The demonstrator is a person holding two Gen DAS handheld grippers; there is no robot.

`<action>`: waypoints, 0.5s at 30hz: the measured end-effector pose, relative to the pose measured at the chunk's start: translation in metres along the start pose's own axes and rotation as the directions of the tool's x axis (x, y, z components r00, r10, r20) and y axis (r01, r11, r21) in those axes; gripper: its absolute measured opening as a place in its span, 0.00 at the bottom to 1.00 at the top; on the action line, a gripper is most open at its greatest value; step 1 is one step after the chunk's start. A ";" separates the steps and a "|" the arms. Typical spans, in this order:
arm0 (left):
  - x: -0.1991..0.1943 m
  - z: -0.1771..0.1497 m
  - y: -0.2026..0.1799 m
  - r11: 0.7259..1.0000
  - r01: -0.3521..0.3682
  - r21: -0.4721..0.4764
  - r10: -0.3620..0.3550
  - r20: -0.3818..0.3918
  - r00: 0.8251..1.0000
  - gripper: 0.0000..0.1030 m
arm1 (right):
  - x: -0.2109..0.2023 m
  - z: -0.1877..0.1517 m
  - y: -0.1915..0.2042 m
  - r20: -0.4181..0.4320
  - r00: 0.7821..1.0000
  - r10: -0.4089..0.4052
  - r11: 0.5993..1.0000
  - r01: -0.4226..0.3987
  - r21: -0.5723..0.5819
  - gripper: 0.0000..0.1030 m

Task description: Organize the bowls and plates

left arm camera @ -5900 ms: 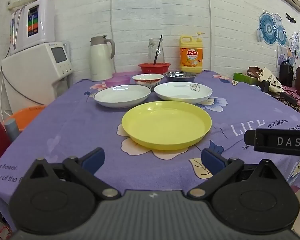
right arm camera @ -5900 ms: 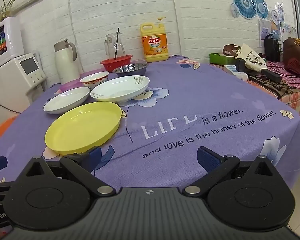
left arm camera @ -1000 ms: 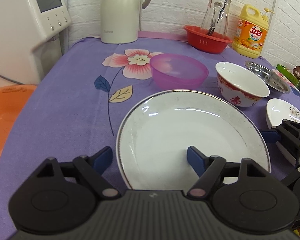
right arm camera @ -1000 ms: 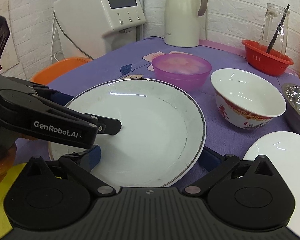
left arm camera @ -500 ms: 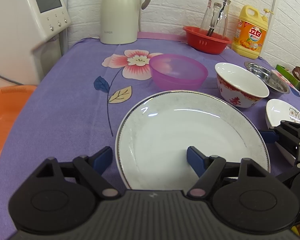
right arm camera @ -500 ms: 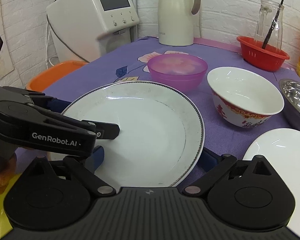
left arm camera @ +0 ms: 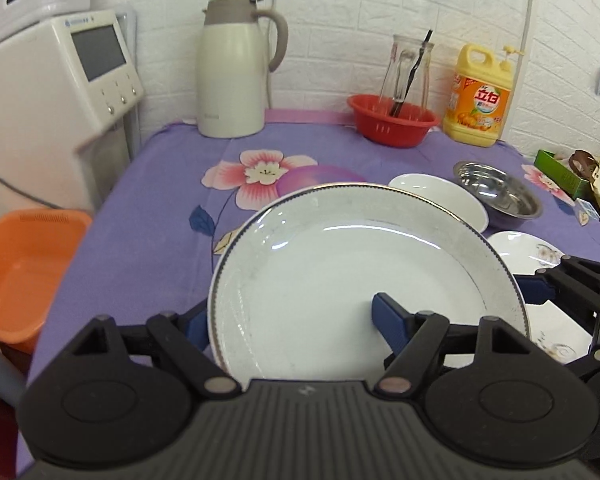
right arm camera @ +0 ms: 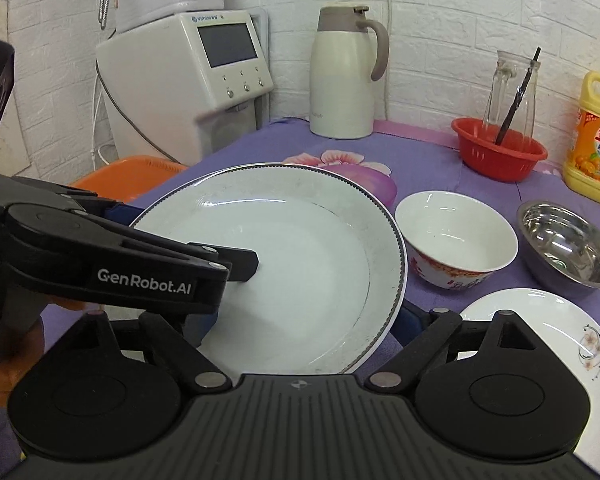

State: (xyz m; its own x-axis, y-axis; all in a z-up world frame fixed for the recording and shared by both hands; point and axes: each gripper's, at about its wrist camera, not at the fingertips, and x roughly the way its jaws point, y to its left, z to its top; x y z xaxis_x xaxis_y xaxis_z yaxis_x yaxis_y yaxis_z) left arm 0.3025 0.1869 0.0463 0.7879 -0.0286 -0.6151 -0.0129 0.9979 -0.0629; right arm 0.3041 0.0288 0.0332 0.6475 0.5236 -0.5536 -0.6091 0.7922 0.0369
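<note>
**Both claws clamped on one plate**

The white plate hangs tilted above the purple table, the left claw pinching its left rim, the right claw its right. Only the right camera shows the red-patterned bowl whole; the left camera alone shows the green box.

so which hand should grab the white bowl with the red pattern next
Right. The white bowl with the red pattern sits just right of the grey-rimmed white plate, close to the right hand-held gripper. The left hand-held gripper straddles the plate's far left rim, with the plate in between.
</note>
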 end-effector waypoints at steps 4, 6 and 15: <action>-0.031 -0.027 -0.004 1.000 0.006 0.000 -0.006 -0.008 1.000 0.73 | -0.026 -0.013 0.013 0.005 1.000 0.023 1.000 -0.024 0.010 1.00; -0.042 -0.044 -0.006 1.000 0.008 -0.017 -0.009 -0.020 1.000 0.73 | -0.036 -0.024 0.020 -0.006 0.999 0.037 0.999 -0.037 0.025 1.00; -0.074 -0.110 -0.015 0.998 -0.020 -0.053 0.018 -0.035 0.999 0.73 | -0.071 -0.084 0.058 -0.037 0.999 0.039 0.998 -0.036 0.059 1.00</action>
State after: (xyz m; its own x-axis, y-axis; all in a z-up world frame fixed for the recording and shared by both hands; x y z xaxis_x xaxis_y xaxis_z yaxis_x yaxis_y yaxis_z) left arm 0.1767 0.1677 0.0059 0.7653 -0.0129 -0.6435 -0.0609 0.9939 -0.0923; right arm 0.1845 0.0109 0.0051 0.6060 0.5417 -0.5826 -0.6041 0.7898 0.1060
